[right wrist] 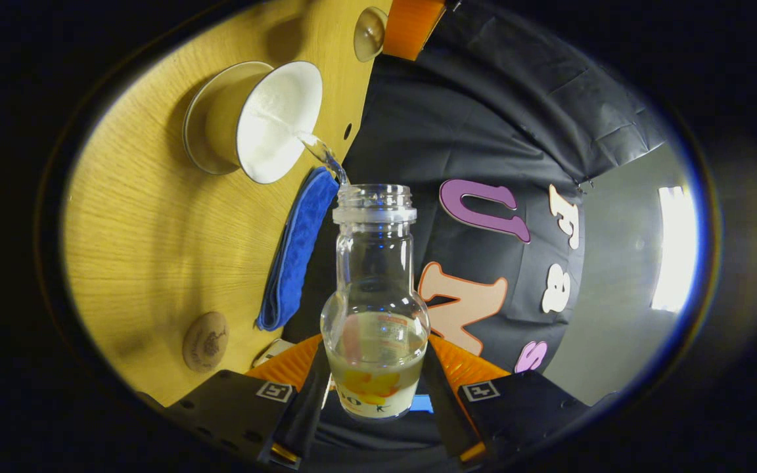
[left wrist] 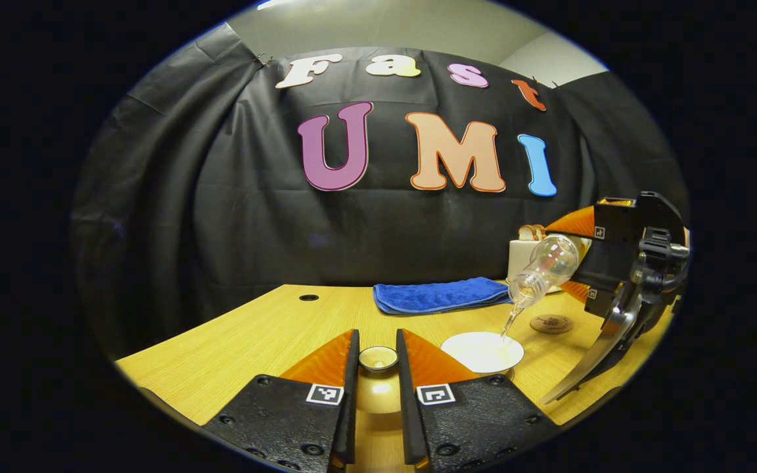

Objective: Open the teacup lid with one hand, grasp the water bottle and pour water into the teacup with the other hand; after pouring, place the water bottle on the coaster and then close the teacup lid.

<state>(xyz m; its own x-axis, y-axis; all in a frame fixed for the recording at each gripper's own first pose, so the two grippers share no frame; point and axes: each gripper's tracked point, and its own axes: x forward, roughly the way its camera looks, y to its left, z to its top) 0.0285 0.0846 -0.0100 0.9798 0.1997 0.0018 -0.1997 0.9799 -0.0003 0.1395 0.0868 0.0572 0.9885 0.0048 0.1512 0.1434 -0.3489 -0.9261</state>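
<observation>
My right gripper [right wrist: 375, 387] clamped bottle [right wrist: 374, 309] at base, tipped over teacup [right wrist: 267, 121], stream falling in. My left gripper [left wrist: 376, 368] pinched lid [left wrist: 378, 358] beside cup. Bottle: clear, smooth, likely slippery, lightening as emptied; grip low on body. Coaster [right wrist: 206, 341] waited nearby.

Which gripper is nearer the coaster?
Right. The right gripper holds the bottle tilted just above and beside the coaster; the left gripper grips the lid farther away.
</observation>
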